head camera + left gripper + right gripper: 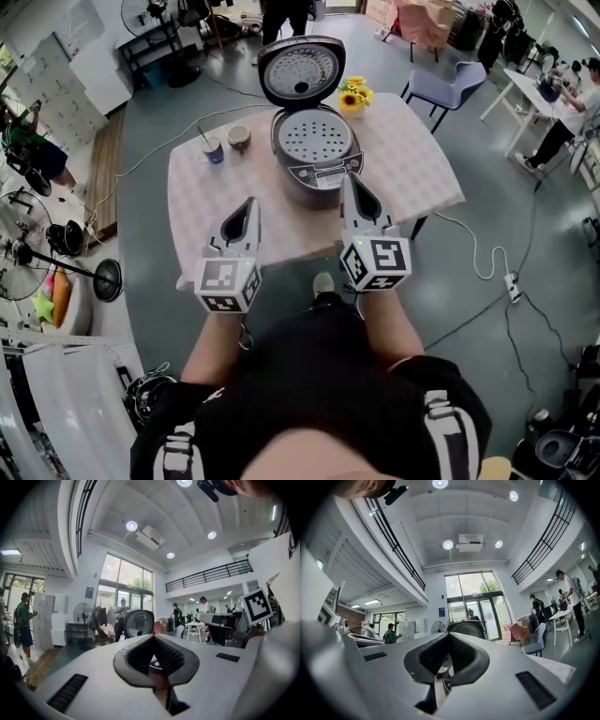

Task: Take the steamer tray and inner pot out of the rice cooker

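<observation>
The rice cooker (314,169) stands on the checked table (202,202) with its lid (300,73) raised. The perforated steamer tray (314,137) sits in its top and hides the inner pot. My left gripper (250,203) hovers shut over the table's near edge, left of the cooker, with nothing in it. My right gripper (349,180) is shut and empty too, its tip just in front of the cooker's control panel. In the left gripper view the shut gripper (153,637) points at the lid (139,623). In the right gripper view the gripper (449,635) points the same way at the lid (465,629).
A blue cup (214,150) and a small bowl (239,139) stand left of the cooker. Sunflowers (354,94) are behind it on the right. A chair (448,84) stands at the far right corner. A power strip and cable (497,272) lie on the floor. People stand in the background.
</observation>
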The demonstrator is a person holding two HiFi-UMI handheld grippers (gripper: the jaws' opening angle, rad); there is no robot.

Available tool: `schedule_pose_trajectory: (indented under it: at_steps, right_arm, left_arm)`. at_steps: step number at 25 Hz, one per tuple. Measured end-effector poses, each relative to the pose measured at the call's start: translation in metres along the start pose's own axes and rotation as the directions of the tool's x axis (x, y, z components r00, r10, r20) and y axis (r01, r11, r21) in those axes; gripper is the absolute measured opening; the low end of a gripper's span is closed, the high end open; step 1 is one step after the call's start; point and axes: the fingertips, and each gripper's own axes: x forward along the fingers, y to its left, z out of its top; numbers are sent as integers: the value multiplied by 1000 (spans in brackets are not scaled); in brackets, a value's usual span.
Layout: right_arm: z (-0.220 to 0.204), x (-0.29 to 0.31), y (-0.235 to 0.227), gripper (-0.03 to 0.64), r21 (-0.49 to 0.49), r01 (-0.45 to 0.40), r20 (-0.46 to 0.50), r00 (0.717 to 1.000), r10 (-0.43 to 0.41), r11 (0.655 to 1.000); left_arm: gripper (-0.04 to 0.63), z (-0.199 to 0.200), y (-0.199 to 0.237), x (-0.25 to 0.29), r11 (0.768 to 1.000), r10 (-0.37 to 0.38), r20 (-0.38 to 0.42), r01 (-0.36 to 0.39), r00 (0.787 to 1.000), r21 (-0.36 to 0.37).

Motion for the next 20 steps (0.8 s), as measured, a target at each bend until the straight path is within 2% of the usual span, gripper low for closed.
schedule_pose_trajectory:
  at_steps: [5,9,14,20]
  right_arm:
    - [-5,81,-51,0,7,-36,-19,999,36,999]
    - [-10,131,-78,0,2,-78,-50,996,78,997]
    - [-14,180,-94,0,-34,-127,-72,990,124,991]
    - [-29,220,-93,0,-8,-175,-113,978,173,984]
  left_arm:
    - [3,11,24,95,999,36,-10,-36,999,-5]
    - [3,20,37,149,998,60,-15,-60,998,-8]
    - [3,21,54,192,995,96,-32,-96,995,-18]
    - [3,6,79,213,991,124,-77,-127,989,-37]
